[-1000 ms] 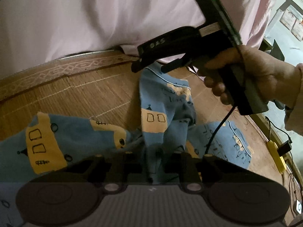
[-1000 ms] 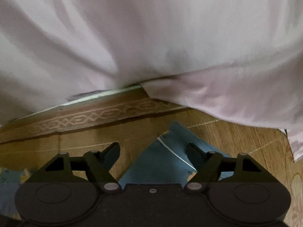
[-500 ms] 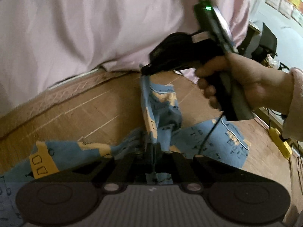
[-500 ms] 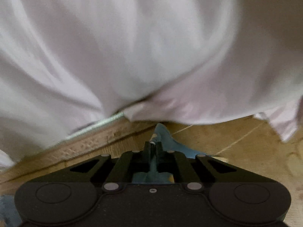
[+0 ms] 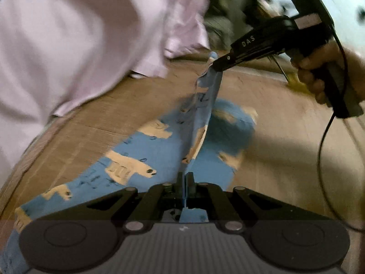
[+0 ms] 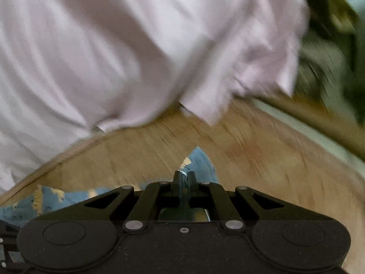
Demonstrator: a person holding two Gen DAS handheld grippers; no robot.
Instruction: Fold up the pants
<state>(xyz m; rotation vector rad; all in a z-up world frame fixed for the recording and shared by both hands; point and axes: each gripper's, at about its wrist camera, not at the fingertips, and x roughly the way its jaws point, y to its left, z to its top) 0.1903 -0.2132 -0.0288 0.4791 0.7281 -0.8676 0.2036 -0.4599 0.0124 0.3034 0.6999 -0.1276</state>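
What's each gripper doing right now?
Left gripper: shut on the pants.
Right gripper: shut on the pants, holding an edge up off the mat.

We see blue pants (image 5: 146,159) printed with tan vehicle-like shapes and small dark line marks. Beneath the pants lies a light brown, fine-grained mat (image 5: 95,125). Above the pants hangs the person's pale pink shirt (image 5: 79,34). Both grippers, left (image 5: 185,178) and right (image 6: 183,178), are black.
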